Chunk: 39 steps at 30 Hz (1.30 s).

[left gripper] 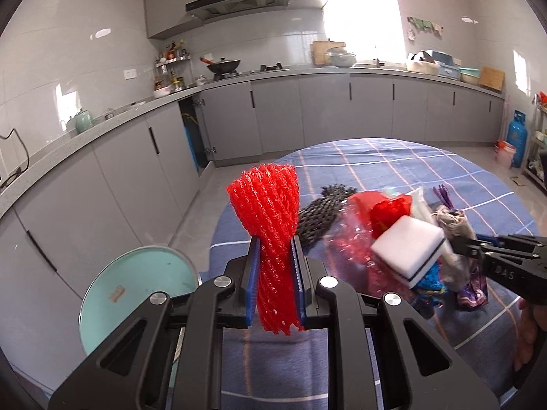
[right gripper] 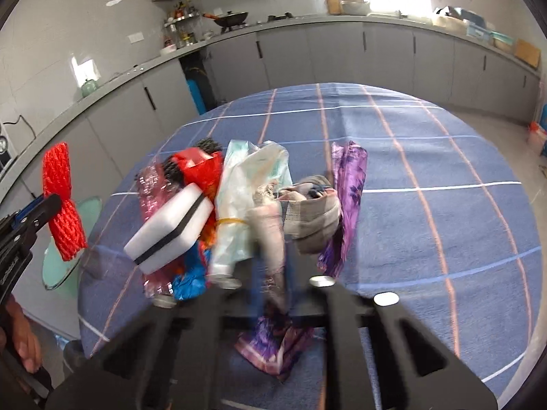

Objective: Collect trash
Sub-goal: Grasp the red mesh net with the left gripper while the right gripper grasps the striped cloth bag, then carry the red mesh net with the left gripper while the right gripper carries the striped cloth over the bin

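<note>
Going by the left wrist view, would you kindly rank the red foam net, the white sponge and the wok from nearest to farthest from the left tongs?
1. Red foam net, clamped in the left tongs.
2. White sponge, right, on the pile.
3. Wok, far counter.

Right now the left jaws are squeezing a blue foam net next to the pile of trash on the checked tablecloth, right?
Not quite: the foam net is red, not blue, as the left wrist view shows. The left gripper does squeeze it, beside the trash pile on the blue checked tablecloth.
</note>
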Each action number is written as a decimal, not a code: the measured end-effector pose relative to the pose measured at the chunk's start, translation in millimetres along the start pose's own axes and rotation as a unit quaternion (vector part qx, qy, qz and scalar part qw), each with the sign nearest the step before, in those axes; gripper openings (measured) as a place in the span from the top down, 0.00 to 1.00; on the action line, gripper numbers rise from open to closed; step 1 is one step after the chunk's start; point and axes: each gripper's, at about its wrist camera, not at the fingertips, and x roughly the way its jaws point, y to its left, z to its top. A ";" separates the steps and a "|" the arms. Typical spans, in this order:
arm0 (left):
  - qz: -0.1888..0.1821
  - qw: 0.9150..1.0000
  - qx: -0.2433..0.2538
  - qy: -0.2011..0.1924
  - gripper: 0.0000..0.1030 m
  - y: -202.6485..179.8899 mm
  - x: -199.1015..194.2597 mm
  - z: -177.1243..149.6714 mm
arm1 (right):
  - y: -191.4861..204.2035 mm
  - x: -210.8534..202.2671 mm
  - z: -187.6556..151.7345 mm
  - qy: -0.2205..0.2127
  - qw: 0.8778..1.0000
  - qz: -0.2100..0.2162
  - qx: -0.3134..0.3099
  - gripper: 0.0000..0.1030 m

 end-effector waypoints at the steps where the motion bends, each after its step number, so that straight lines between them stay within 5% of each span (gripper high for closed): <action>1: 0.003 1.000 -0.004 0.000 0.83 4.0 -0.9 -0.6 | 0.8 -3.8 -0.2 -0.008 1.000 0.001 -0.001 0.94; 10: 0.041 0.999 -0.028 -0.008 0.83 41.9 -17.3 -5.3 | 11.0 -42.1 11.2 -0.082 0.997 -0.002 -0.013 0.95; 24: 0.103 0.992 -0.067 -0.008 0.83 100.2 -39.9 -16.9 | 61.3 -56.7 33.4 -0.129 0.989 0.048 -0.056 0.95; 39: 0.153 0.983 -0.100 -0.002 0.83 146.9 -50.7 -20.8 | 149.7 -41.5 50.5 -0.144 0.970 0.154 -0.120 0.95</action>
